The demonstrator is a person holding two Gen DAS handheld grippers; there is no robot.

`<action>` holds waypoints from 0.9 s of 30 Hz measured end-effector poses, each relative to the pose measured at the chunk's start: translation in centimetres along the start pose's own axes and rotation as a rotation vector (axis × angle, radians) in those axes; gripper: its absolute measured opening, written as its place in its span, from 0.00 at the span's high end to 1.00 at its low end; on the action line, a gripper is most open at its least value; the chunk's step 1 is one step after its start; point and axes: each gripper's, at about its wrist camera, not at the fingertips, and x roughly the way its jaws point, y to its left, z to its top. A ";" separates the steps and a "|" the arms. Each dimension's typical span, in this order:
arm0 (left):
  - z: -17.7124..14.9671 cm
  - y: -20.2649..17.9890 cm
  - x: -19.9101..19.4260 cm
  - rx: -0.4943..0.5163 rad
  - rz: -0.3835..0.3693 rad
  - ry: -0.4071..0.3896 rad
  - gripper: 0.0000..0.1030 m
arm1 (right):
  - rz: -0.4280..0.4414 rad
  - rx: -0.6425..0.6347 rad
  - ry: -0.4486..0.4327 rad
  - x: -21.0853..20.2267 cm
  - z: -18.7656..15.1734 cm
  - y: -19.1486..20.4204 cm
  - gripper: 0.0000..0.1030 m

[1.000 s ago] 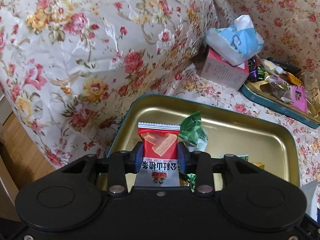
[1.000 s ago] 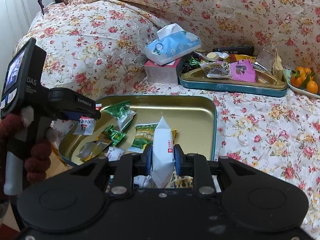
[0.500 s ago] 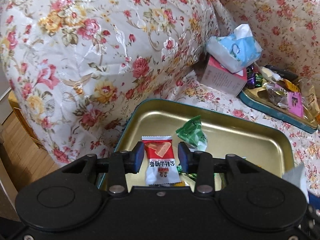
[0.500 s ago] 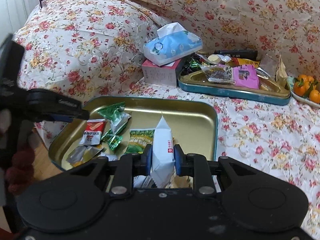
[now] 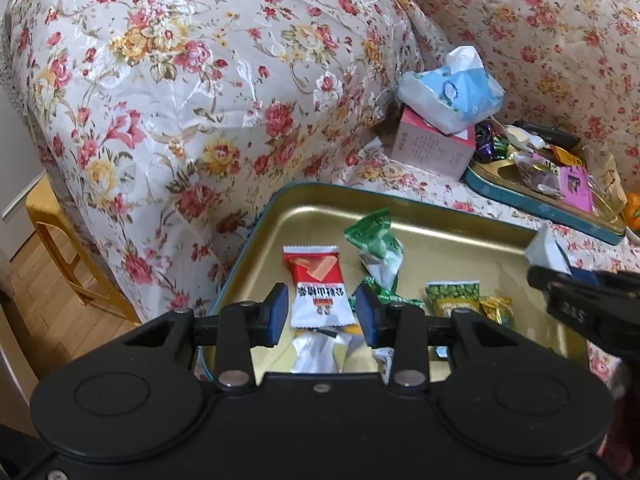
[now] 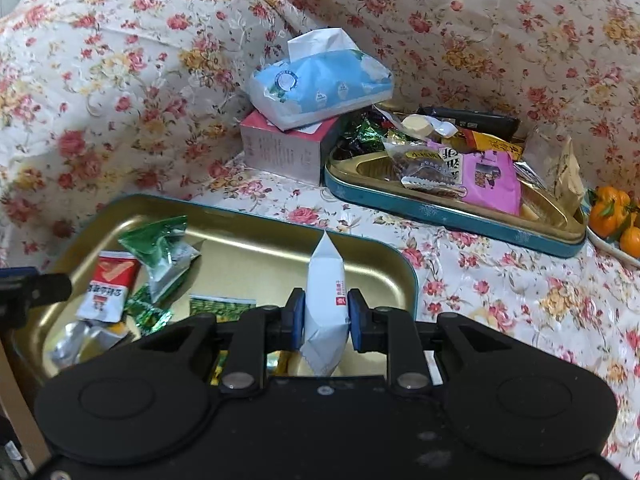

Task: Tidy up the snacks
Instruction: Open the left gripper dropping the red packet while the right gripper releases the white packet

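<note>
A white snack packet (image 6: 325,304) is clamped upright between the closed fingers of the right gripper (image 6: 323,318). The left gripper (image 5: 321,312) is held spread above a red-and-white packet (image 5: 318,286), untouched in the near gold tray (image 5: 460,230). Farther off, a second tray (image 6: 448,210) is piled with snacks.

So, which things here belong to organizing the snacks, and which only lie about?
Belong to the job:
- near gold tray
- red-and-white snack packet, lying in it
- white snack packet, held in the right gripper
- left gripper, jaws open
- far teal tin of snacks

Just lying about:
- tissue pack
- pink box
- oranges
- floral sofa cover
</note>
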 end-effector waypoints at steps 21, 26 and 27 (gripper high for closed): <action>-0.8 -2.5 -0.7 0.040 0.013 0.003 0.54 | -0.049 0.077 -0.109 -6.4 -2.8 -0.1 0.64; -1.6 -3.6 -1.2 0.056 0.022 0.002 0.54 | -0.094 0.103 -0.105 -7.9 -4.3 -0.1 0.64; -1.7 -3.8 -1.3 0.061 0.022 0.003 0.54 | -0.100 0.107 -0.107 -8.3 -4.7 -0.1 0.64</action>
